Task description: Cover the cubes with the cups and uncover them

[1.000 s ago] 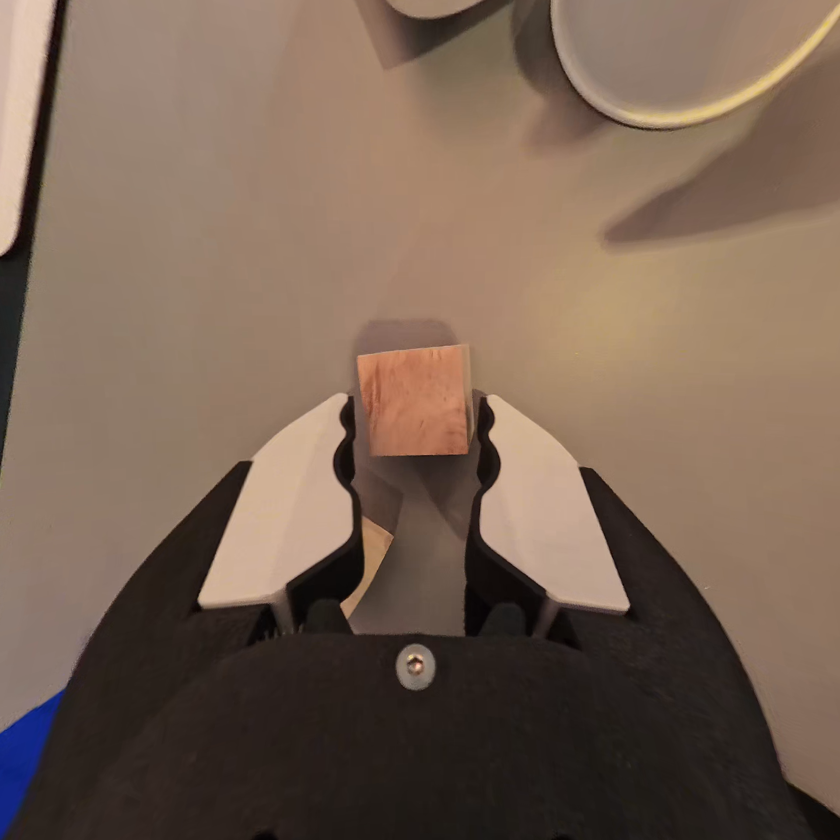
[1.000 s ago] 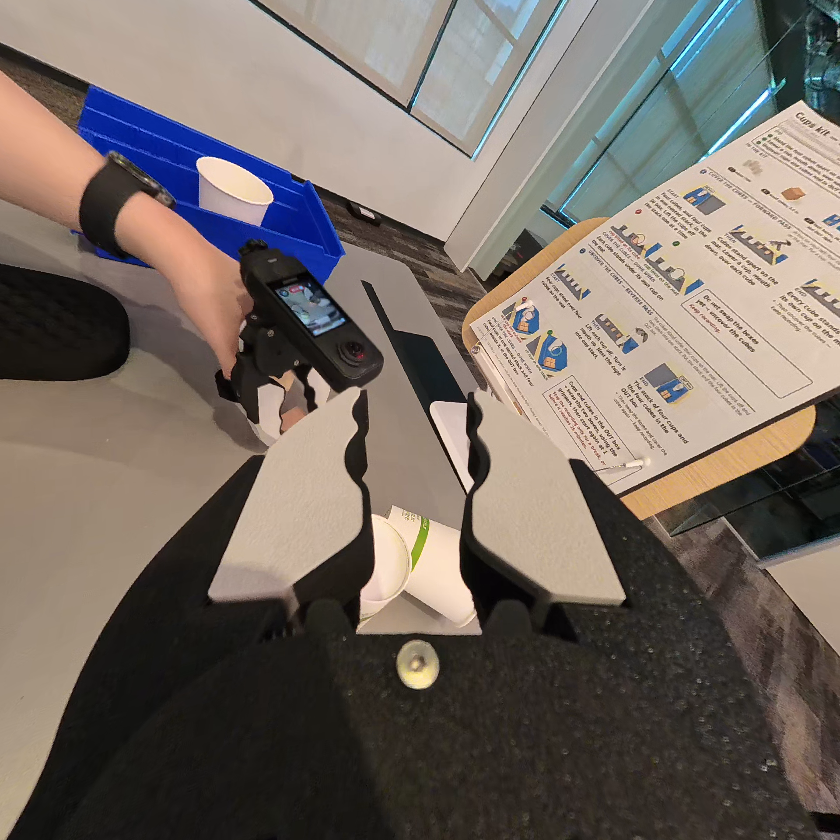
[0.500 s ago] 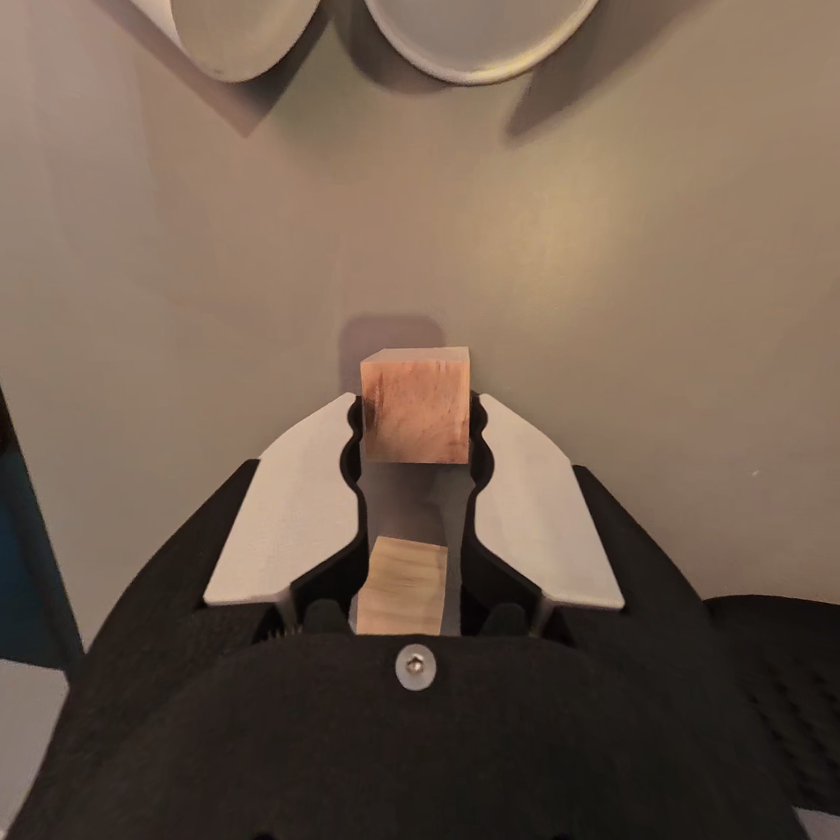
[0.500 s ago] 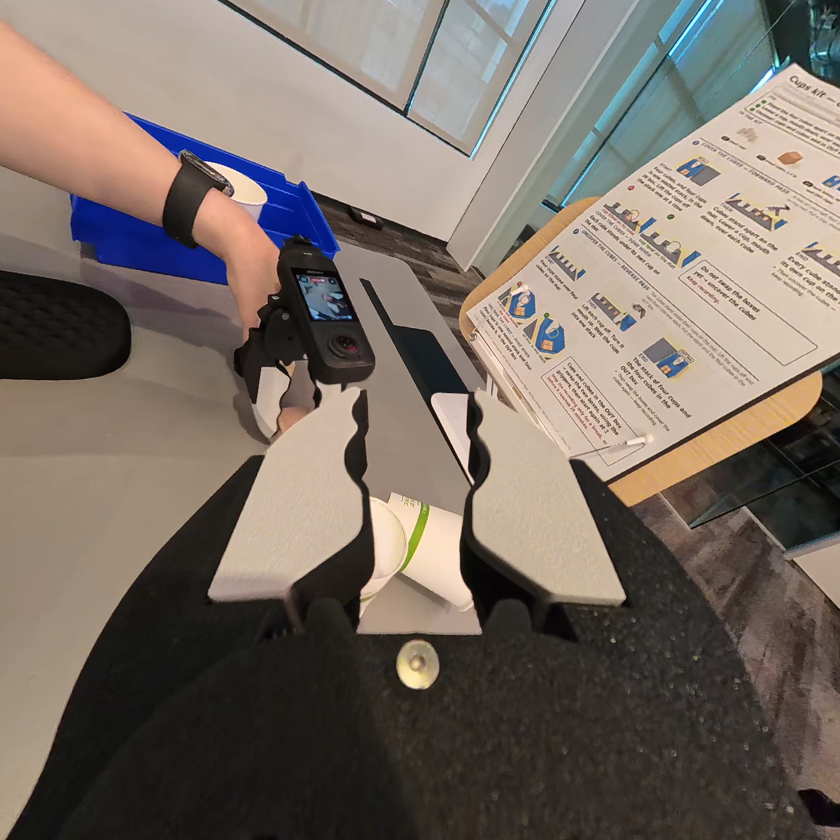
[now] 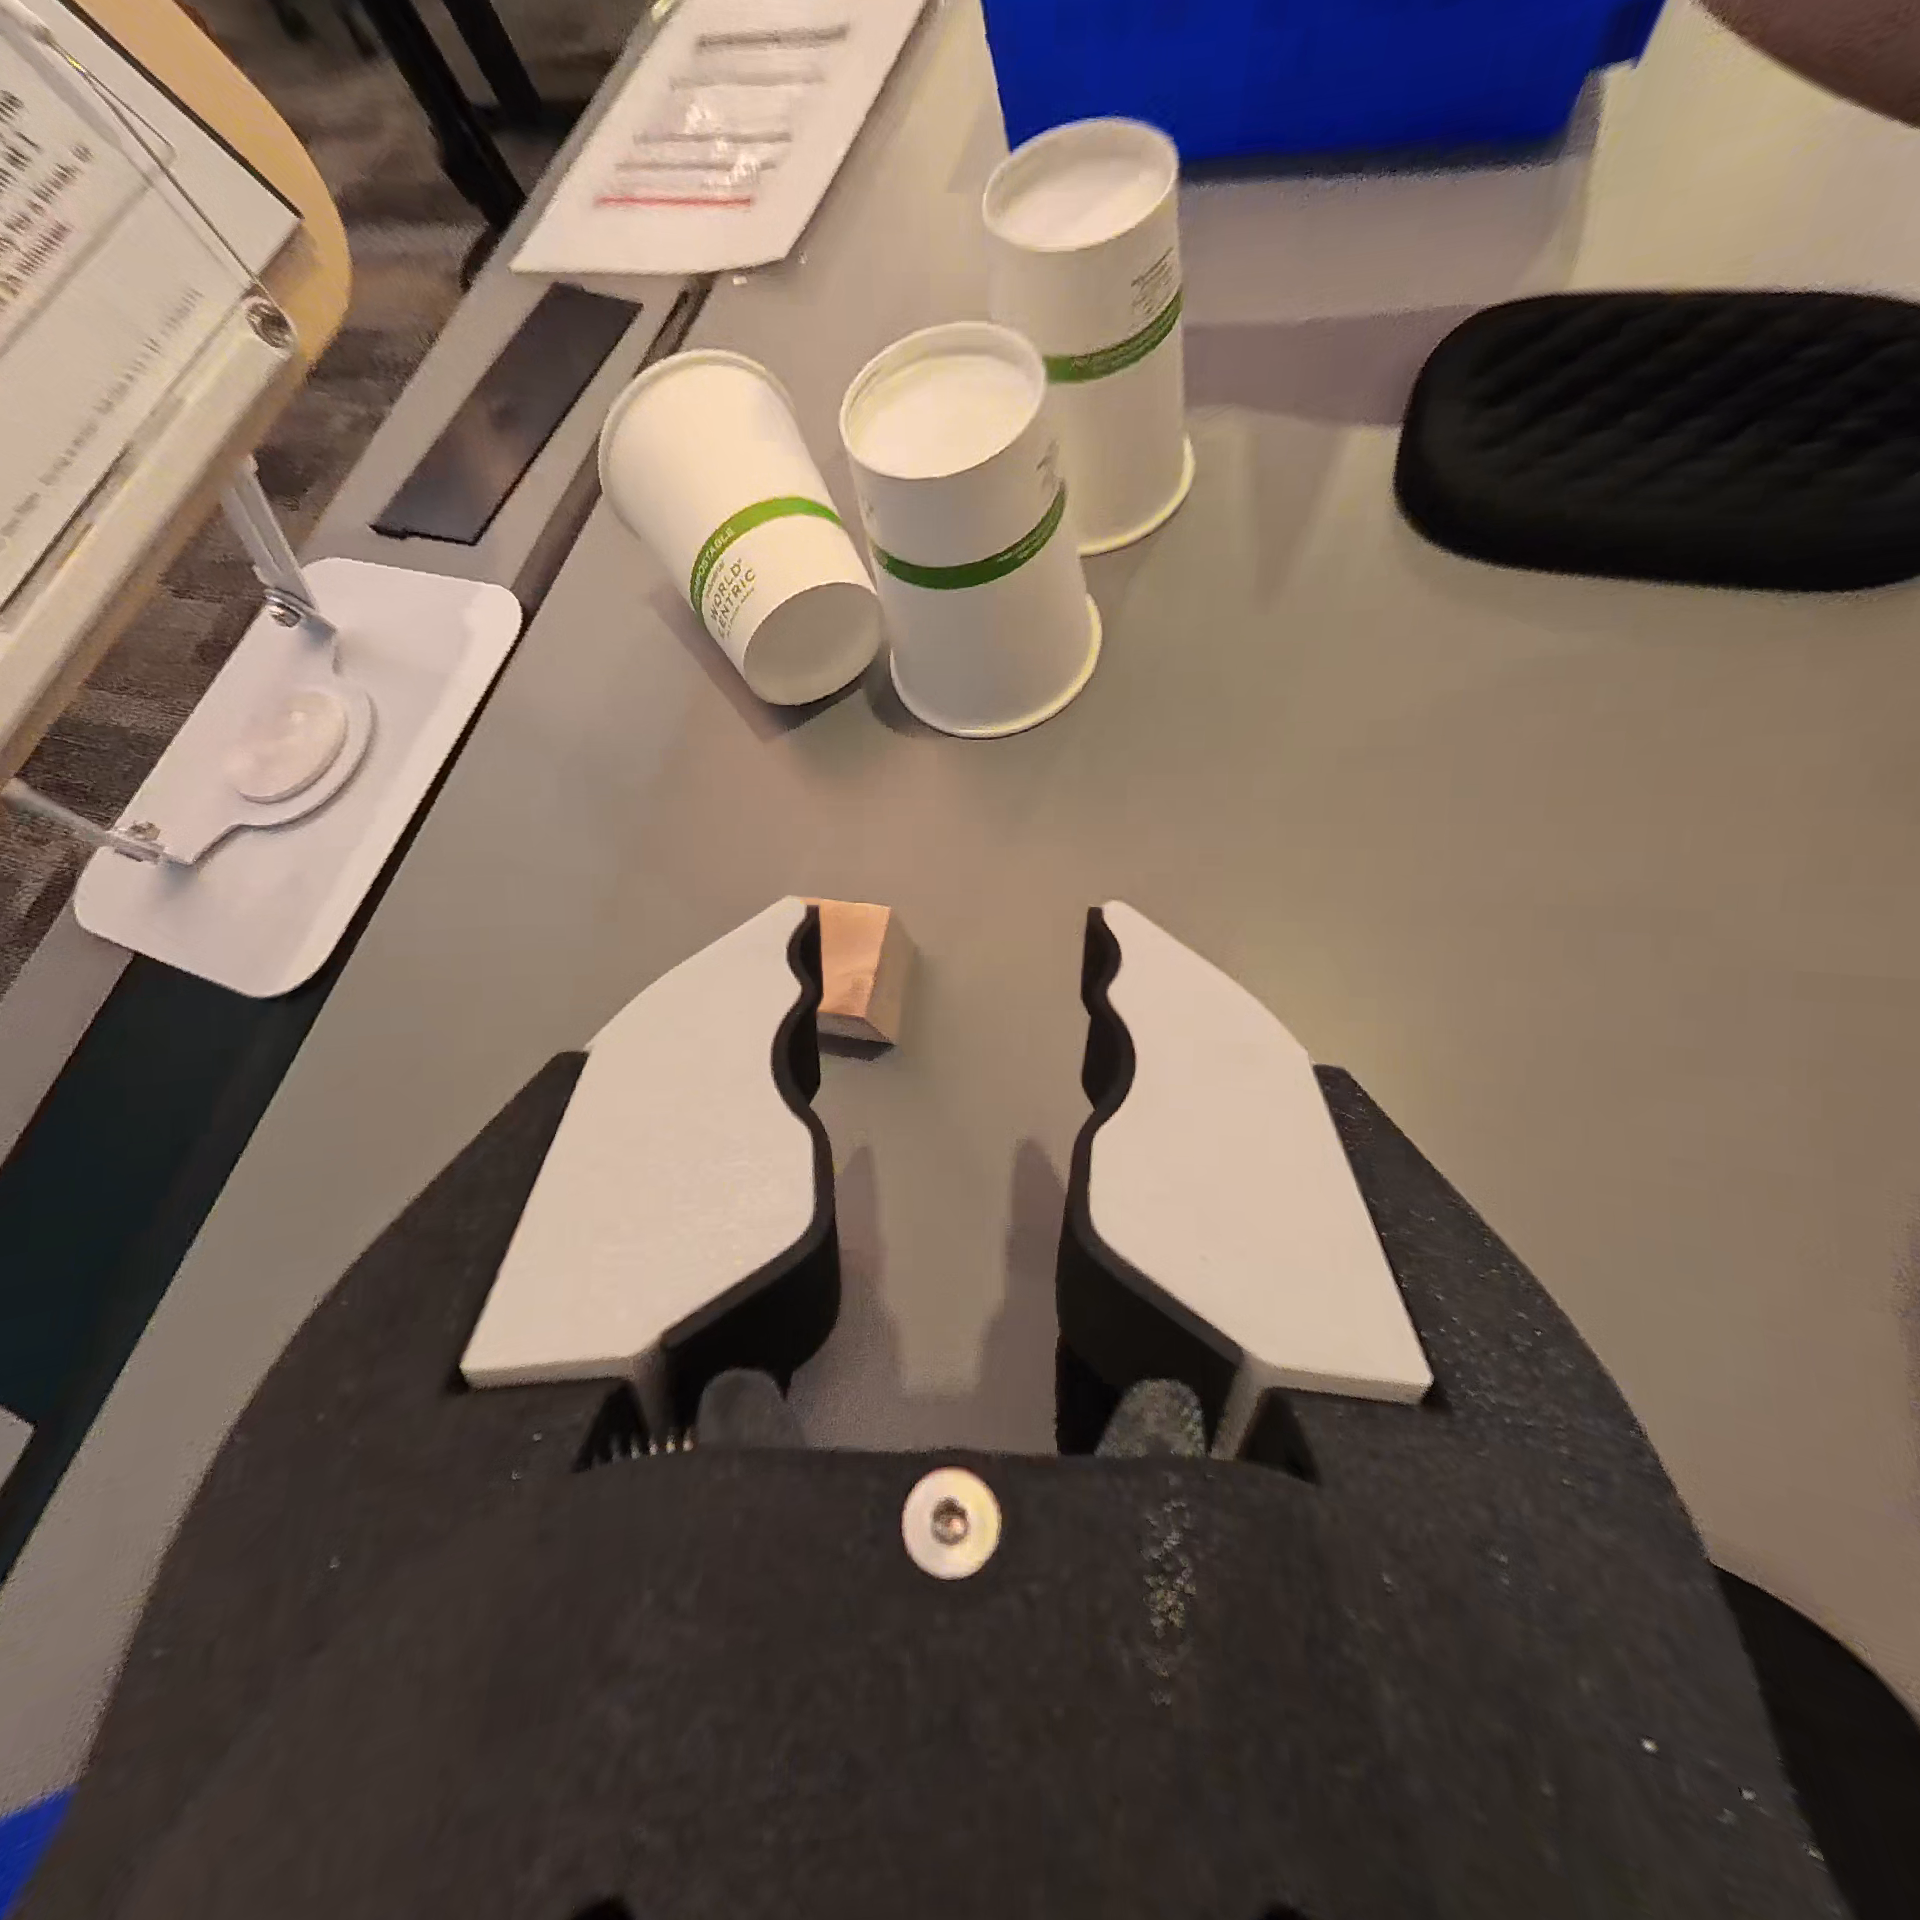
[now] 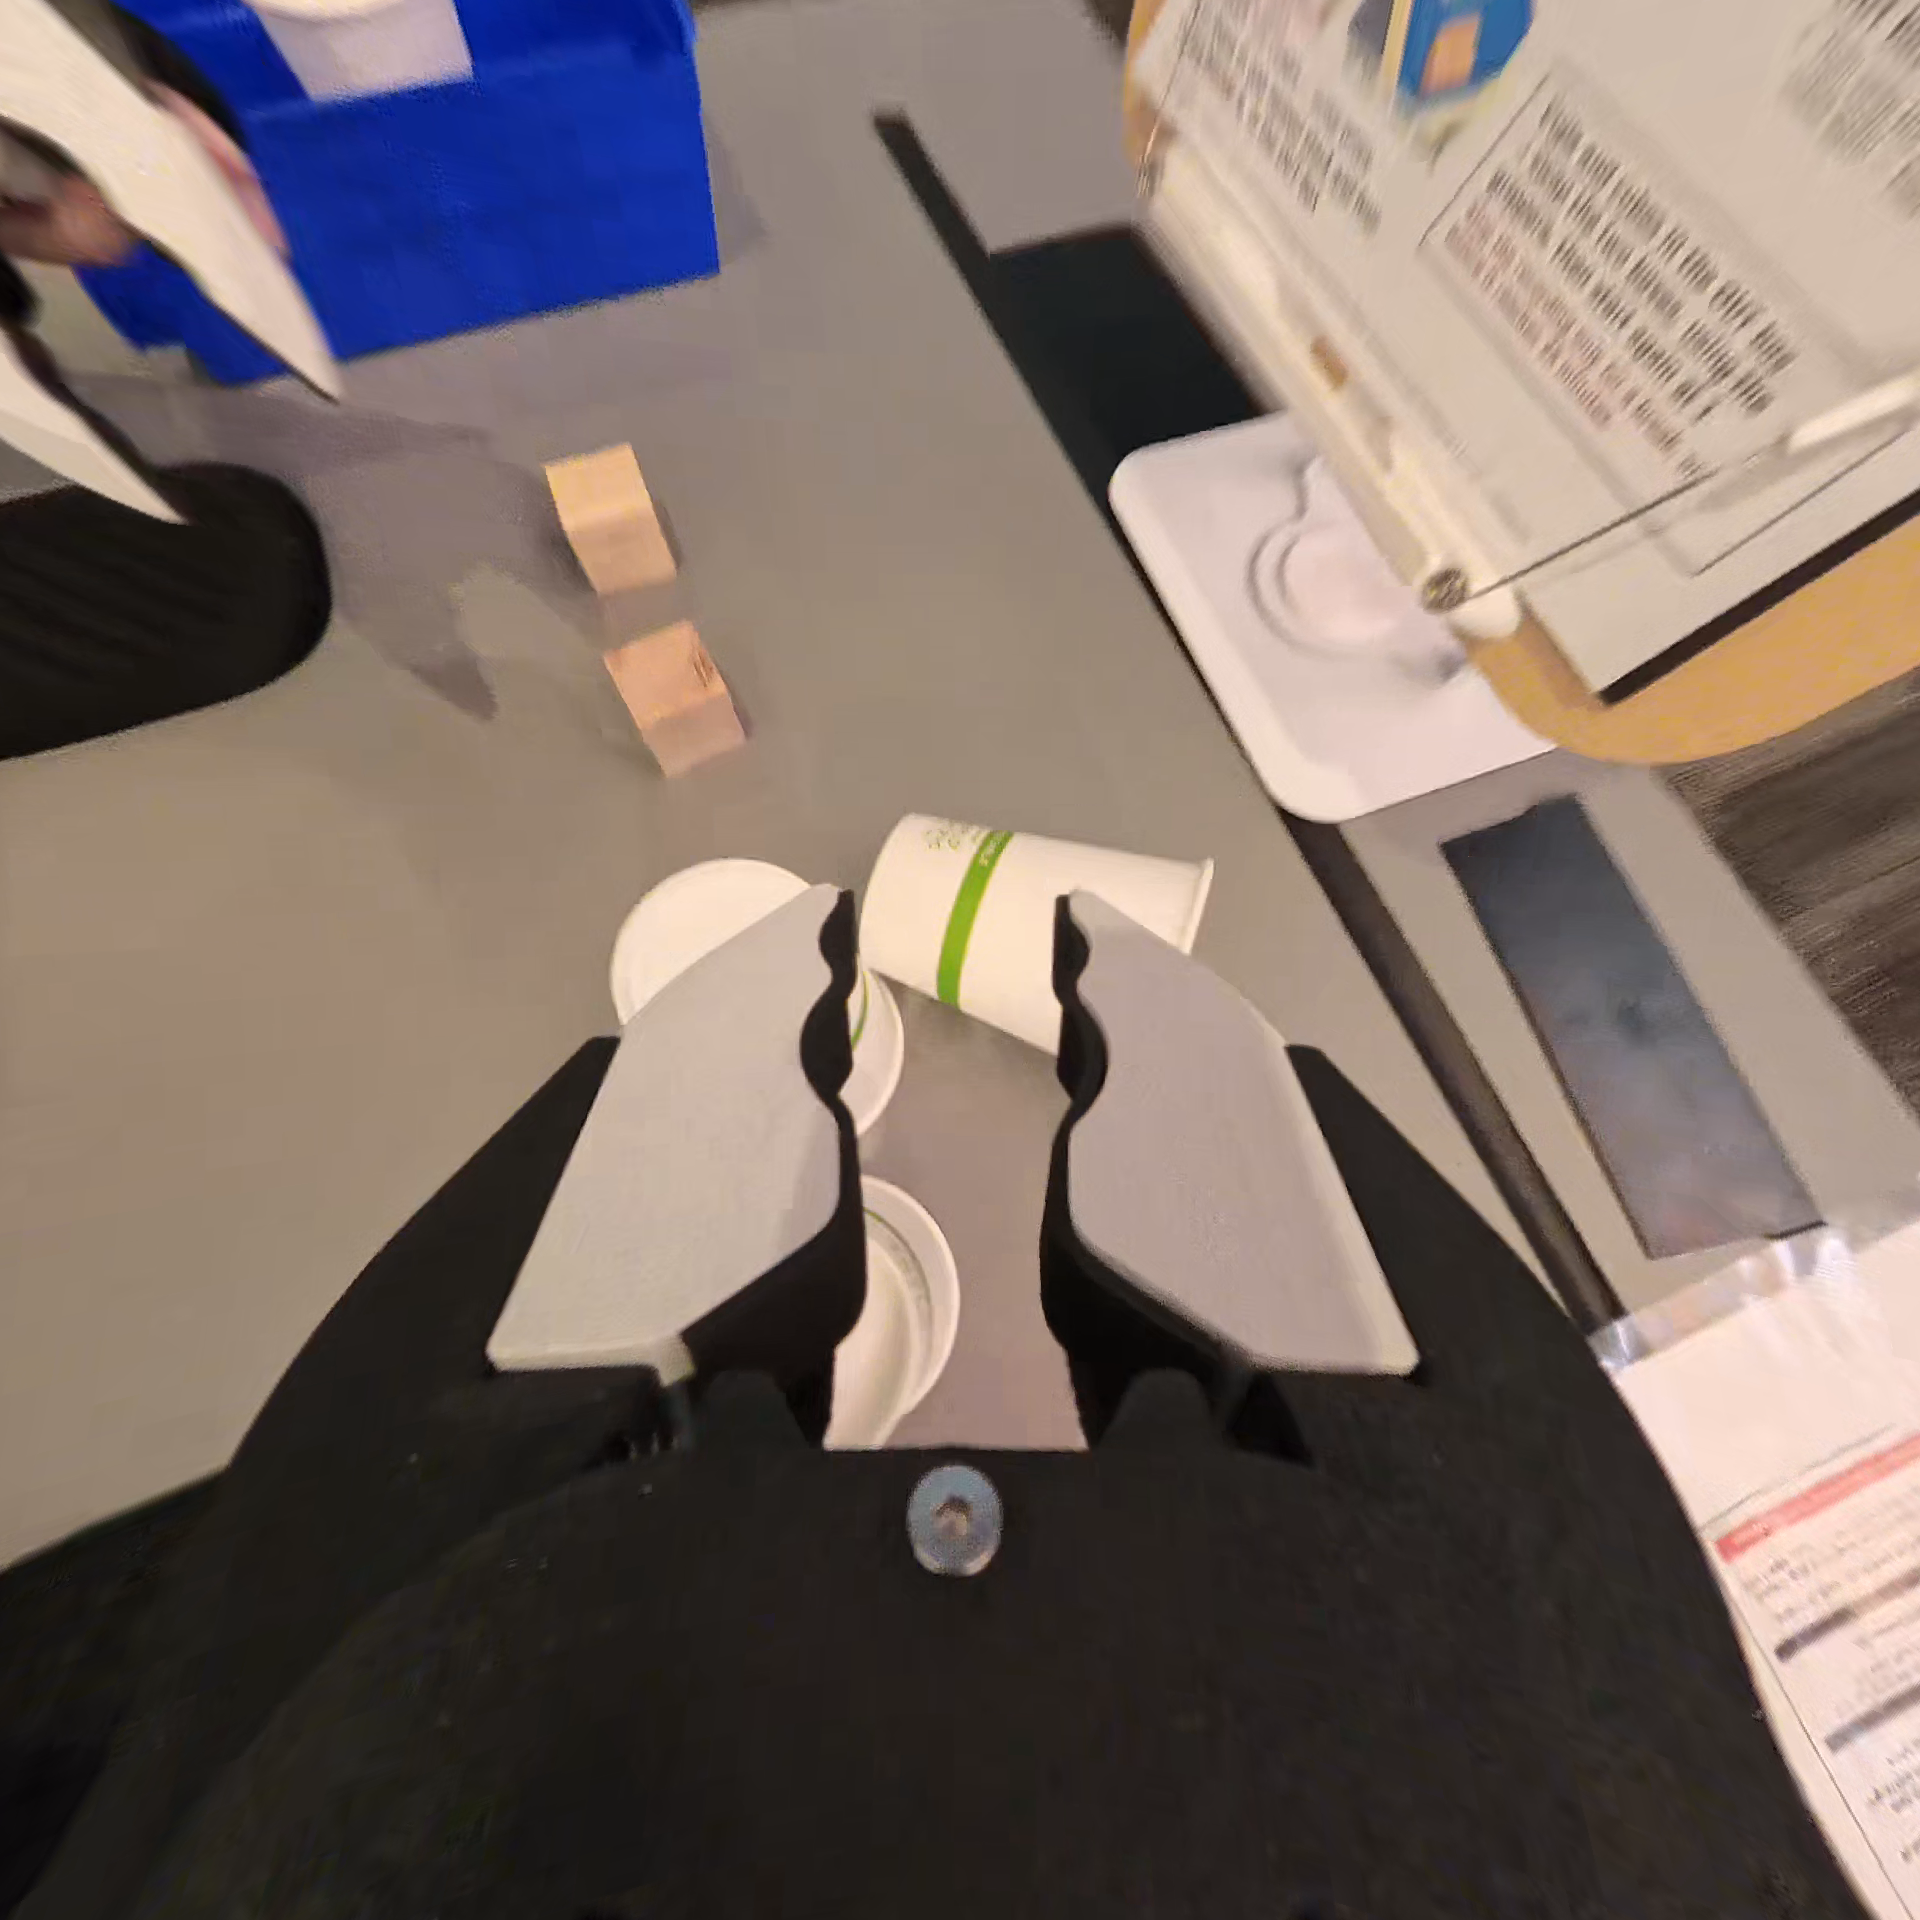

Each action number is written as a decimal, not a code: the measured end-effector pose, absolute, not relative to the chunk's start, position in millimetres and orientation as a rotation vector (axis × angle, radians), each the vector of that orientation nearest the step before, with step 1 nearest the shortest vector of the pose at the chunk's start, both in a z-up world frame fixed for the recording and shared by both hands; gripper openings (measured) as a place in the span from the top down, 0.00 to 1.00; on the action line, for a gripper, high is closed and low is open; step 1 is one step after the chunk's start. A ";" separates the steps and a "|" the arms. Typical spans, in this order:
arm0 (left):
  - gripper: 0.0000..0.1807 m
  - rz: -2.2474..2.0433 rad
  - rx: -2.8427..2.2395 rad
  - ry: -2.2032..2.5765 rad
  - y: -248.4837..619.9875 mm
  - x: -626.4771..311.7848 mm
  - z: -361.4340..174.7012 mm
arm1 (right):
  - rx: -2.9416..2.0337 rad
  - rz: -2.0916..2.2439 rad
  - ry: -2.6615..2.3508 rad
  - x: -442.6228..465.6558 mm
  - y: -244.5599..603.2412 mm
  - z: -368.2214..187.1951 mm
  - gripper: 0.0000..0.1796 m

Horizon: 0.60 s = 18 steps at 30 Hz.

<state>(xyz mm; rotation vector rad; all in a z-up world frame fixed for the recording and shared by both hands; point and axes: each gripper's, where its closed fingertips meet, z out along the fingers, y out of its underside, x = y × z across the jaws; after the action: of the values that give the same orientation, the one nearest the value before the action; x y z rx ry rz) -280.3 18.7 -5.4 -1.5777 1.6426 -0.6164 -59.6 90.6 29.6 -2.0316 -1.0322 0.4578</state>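
Both claws hang released above the grey desk (image 5: 1351, 831): the left claw (image 5: 945, 971) beside a wooden cube (image 5: 860, 977), the right claw (image 6: 956, 961) over a tipped cup (image 6: 1023, 935); two cups (image 5: 971, 540) stand upside down.

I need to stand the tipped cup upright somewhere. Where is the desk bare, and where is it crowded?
Bare grey desk lies between the cube, the cups and the black pad. It is crowded around the tipped cup, tight against an upside-down cup.
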 end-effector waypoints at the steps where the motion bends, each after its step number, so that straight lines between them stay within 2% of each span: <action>1: 0.74 -0.637 -1.571 1.622 10.2 -286.9 -0.6 | -2.068 0.501 -1.061 -57.6 98.1 24.4 0.81; 8: 0.77 -0.640 -1.592 1.530 -28.6 -335.3 13.0 | -2.156 0.739 -1.103 -42.2 141.8 -16.5 0.85; 18: 0.77 -0.581 -1.660 1.447 -34.3 -371.1 8.7 | -2.252 0.931 -1.118 -44.6 156.5 -71.4 0.82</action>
<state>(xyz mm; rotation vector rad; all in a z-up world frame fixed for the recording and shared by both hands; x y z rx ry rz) -371.1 -34.3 8.7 -1.6600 1.4471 -0.5808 -44.6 156.5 -71.4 -2.2518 -1.1179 0.9307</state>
